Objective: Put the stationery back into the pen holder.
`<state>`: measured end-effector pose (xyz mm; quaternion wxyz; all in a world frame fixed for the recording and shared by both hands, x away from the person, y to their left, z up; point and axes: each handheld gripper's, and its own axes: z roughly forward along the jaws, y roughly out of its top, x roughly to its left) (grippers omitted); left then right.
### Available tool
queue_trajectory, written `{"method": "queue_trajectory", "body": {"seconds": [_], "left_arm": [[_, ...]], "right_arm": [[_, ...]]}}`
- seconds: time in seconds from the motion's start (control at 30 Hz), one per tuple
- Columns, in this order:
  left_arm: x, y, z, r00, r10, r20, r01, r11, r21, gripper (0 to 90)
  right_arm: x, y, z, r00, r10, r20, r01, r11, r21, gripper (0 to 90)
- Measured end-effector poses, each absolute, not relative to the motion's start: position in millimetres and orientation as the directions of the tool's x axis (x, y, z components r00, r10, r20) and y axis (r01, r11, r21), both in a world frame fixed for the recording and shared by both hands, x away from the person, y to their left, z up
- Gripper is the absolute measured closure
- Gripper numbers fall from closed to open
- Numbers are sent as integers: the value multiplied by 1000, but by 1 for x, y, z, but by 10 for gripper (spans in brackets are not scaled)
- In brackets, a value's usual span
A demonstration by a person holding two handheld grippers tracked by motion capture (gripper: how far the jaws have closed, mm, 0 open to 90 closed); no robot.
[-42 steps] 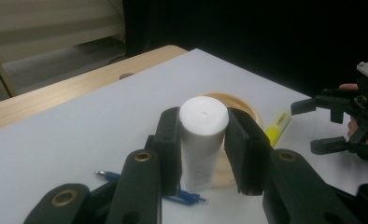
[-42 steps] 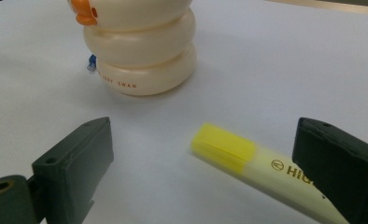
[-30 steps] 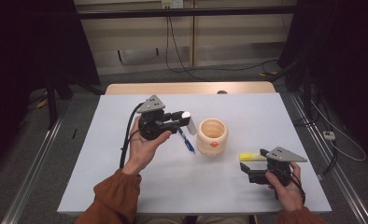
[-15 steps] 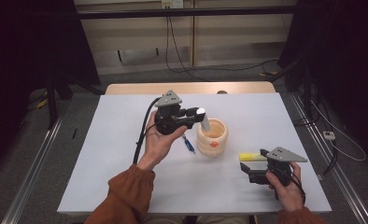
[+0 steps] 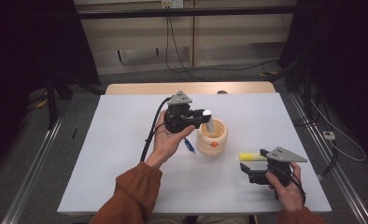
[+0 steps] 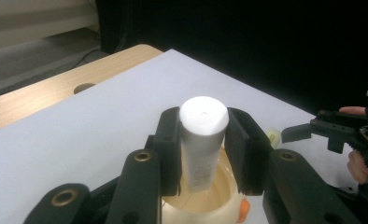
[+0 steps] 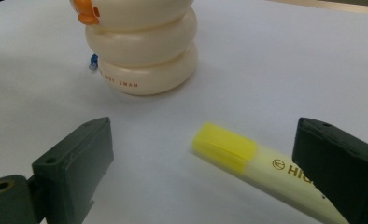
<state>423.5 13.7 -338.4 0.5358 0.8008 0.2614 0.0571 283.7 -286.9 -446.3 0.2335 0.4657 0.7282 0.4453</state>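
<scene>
On the white worktop stand one cream ringed holder, one blue pen and one yellow highlighter. The left tongs are clenched on one white tube, gripping it near its top; the tube hangs tilted over the holder's open mouth, its lower end inside the rim. The holder sits near the middle of the worktop and bears an orange knob on its near side. The blue pen lies flat just left of the holder, under the left hand. The right tongs rest at the near right of the worktop, released, jaws wide apart. The highlighter lies flat just beyond them, its yellow cap pointing left toward the holder, its body reaching between the two jaws without touching either.
</scene>
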Motion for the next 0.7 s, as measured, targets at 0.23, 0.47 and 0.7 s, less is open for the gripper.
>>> {"method": "queue_trajectory", "body": {"seconds": [0.23, 0.47, 0.7], "left_arm": [[427, 10, -346, 854, 476, -210, 377, -289, 880, 668], [428, 17, -346, 834, 509, -214, 386, -260, 885, 318], [430, 29, -348, 804, 564, -189, 390, -260, 883, 144]], "right_arm": [[284, -288, -446, -455, 887, 78, 472, 166, 866, 50], [283, -287, -446, -454, 887, 78, 472, 166, 866, 50], [284, -287, -446, -456, 887, 77, 472, 168, 865, 50]]}}
